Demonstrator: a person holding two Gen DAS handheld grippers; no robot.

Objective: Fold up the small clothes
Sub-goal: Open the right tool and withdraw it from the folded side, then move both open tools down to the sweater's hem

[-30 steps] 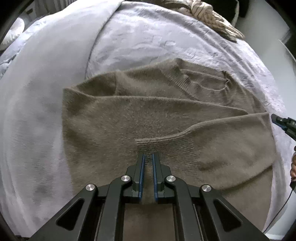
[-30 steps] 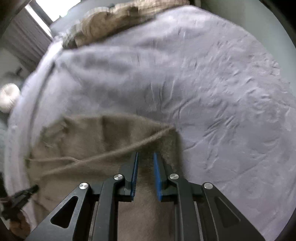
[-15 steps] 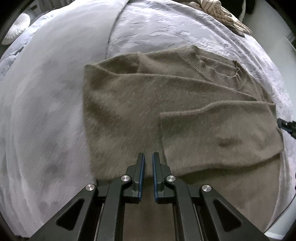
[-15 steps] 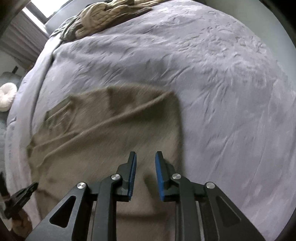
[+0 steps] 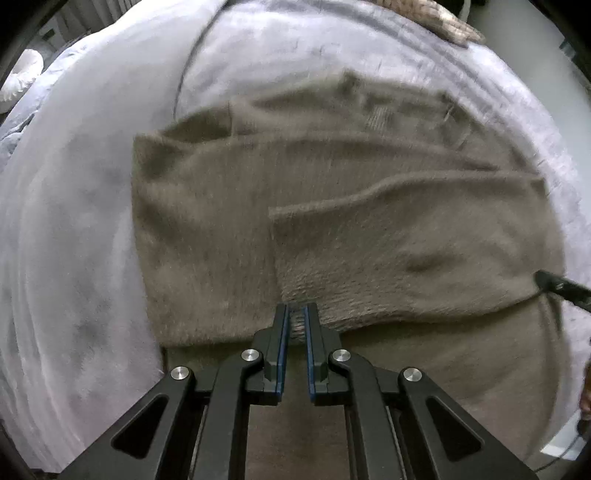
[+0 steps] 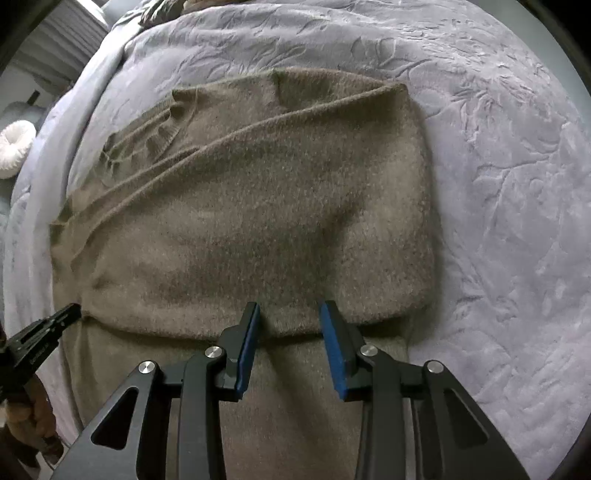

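Note:
A taupe knit sweater lies flat on the lilac bedspread, both sleeves folded across its body and the collar at the far side. My left gripper is shut, its tips at the lower corner of the ribbed sleeve cuff; whether it pinches the knit I cannot tell. My right gripper hovers over the folded near edge with its jaws opening, and the pads do not press the cloth. Each gripper's tip shows at the edge of the other view, the right gripper and the left gripper.
A beige chunky-knit throw lies at the bed's far end. A white round cushion sits beyond the bed's left side. A person's hand holds the left gripper. Bare bedspread spreads right of the sweater.
The right gripper's jaws have spread apart and it has drawn back toward the near edge, leaving the folded sleeve lying flat. The left gripper stayed shut and shifted across the sweater near the cuff.

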